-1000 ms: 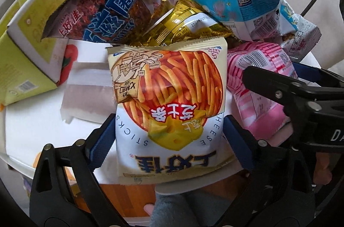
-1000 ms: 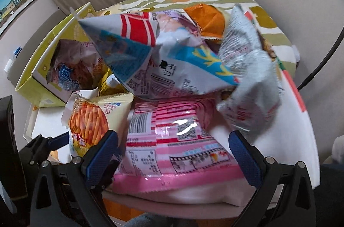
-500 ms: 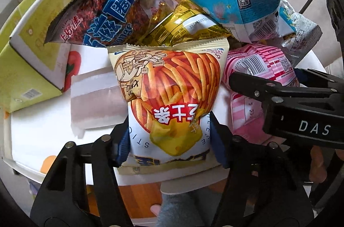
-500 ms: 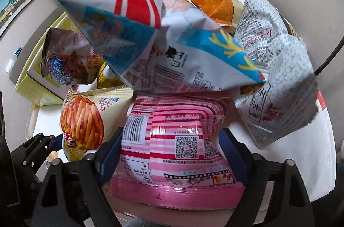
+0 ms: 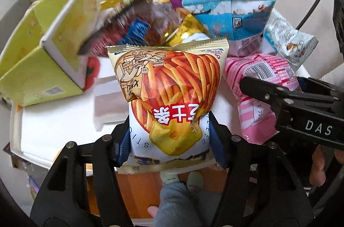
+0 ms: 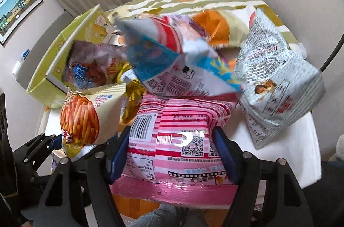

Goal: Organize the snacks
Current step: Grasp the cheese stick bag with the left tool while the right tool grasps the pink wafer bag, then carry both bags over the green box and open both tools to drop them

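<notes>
the left gripper pinches the lower end of the cheese sticks bag, while the right gripper is closing its jaws on the pink striped bag just beside it at the table's near edge. lift each straight up, slowly, so neighbouring packets slide off. both bags' long axes run away from the grippers toward the snack pile, sealed bottoms nearest.

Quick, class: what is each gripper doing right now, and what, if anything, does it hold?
Left gripper: shut on the cheese-stick snack bag.
Right gripper: jaws closing on the pink striped snack bag, pads pressing its sides.
</notes>
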The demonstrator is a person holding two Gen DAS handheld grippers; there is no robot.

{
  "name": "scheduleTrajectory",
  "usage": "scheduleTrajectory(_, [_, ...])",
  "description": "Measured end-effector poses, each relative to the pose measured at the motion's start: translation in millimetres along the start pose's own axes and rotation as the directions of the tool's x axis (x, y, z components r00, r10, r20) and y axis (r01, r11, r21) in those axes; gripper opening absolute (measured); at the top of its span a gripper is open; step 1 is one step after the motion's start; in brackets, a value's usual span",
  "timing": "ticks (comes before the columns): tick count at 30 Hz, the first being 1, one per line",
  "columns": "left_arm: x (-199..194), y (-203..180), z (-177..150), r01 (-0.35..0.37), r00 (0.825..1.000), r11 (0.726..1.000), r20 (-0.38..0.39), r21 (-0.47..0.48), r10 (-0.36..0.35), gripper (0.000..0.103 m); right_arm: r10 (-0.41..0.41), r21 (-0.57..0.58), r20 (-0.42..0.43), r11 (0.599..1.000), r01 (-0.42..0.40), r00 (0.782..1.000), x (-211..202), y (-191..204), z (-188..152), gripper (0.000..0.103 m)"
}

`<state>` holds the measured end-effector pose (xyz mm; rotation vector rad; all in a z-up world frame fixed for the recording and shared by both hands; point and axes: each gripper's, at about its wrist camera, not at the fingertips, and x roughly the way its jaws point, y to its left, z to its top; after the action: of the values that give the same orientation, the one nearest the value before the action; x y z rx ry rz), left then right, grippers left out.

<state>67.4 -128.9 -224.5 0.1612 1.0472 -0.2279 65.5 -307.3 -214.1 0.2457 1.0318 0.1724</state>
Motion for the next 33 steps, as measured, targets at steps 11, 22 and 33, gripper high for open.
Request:
scheduleTrajectory(11, [-86.8,13.6,-17.1,-0.048,0.992,0.997,0.112,-0.064,0.055,0.057,0.032,-0.095,0.072,0.995,-0.025,0.997,-58.1,38.3,-12.0,0.069])
scheduleTrajectory(22, [-148.0,102.4,-18.6,-0.113,0.966,0.963,0.198,-0.246,0.164,0.057,0.080,-0.182,0.132,0.982,-0.055,0.988,-81.5,98.6,19.4,0.070])
scheduleTrajectory(33, [-138.2,244.3,47.9,-0.125,0.962,0.945,0.198,-0.301,0.190,0.057,0.153,-0.247,0.182,0.963,-0.105,0.971,-46.7,206.6,85.0,0.070])
